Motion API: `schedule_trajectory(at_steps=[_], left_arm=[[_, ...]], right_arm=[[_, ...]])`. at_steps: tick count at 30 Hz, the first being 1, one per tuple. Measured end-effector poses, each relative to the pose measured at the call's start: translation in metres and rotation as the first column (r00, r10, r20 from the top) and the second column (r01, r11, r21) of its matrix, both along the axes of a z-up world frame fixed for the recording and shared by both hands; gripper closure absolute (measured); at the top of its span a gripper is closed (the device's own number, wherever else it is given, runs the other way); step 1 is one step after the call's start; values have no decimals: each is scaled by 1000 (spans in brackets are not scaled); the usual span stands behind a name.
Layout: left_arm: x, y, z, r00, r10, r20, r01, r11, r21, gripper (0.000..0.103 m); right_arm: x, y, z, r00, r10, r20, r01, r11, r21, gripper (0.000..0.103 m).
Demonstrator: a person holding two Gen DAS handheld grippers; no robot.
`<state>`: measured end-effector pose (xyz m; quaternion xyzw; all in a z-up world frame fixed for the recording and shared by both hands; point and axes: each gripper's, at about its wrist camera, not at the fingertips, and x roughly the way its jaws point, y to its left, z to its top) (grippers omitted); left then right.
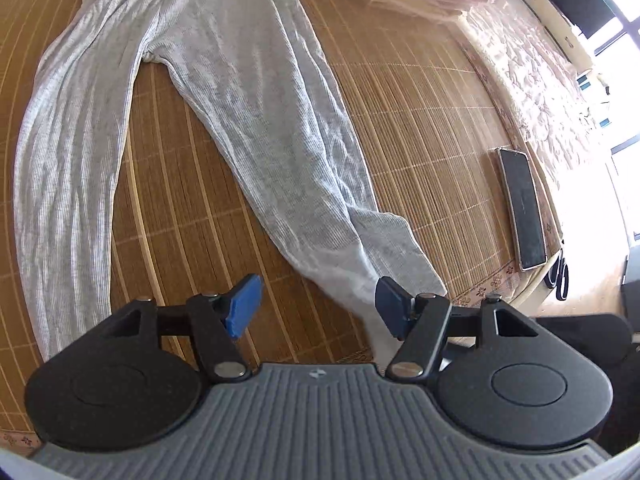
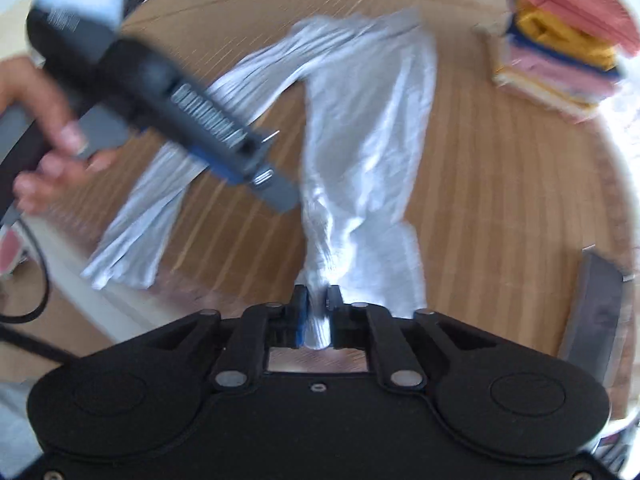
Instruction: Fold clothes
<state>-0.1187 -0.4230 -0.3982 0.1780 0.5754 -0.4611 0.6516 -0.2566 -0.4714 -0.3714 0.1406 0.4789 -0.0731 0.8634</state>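
Right gripper (image 2: 316, 300): jaws pinching the bunched cuff of one leg of the grey ribbed trousers (image 2: 360, 128), apparently to carry it across for a fold; left gripper (image 1: 316, 308): jaws spread, empty, beside that cuff; trousers spread mid bamboo mat (image 1: 420, 128); folded clothes stack (image 2: 568, 52) at far corner; phone (image 1: 524, 208) at mat's right edge.

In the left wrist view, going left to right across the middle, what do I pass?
Left trouser leg → bare strip of bamboo mat → right trouser leg → phone lying near the mat's right edge.
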Motion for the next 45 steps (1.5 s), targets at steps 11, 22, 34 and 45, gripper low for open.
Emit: schedule_trajectory(at_steps=[11, 22, 34, 45], left_arm=[[-17, 4, -17, 998, 47, -32, -46, 998, 34, 34], [-50, -1, -45, 998, 36, -57, -32, 997, 63, 30], [-60, 10, -70, 978, -89, 189, 37, 965, 258, 30], [-50, 28, -52, 991, -32, 128, 11, 987, 160, 30]], right_arm=[[-29, -31, -20, 986, -164, -39, 169, 966, 195, 63], [-8, -96, -49, 981, -188, -51, 193, 970, 148, 55], [-16, -93, -30, 980, -195, -39, 197, 978, 70, 97], [-41, -119, -18, 930, -361, -70, 365, 929, 61, 64]])
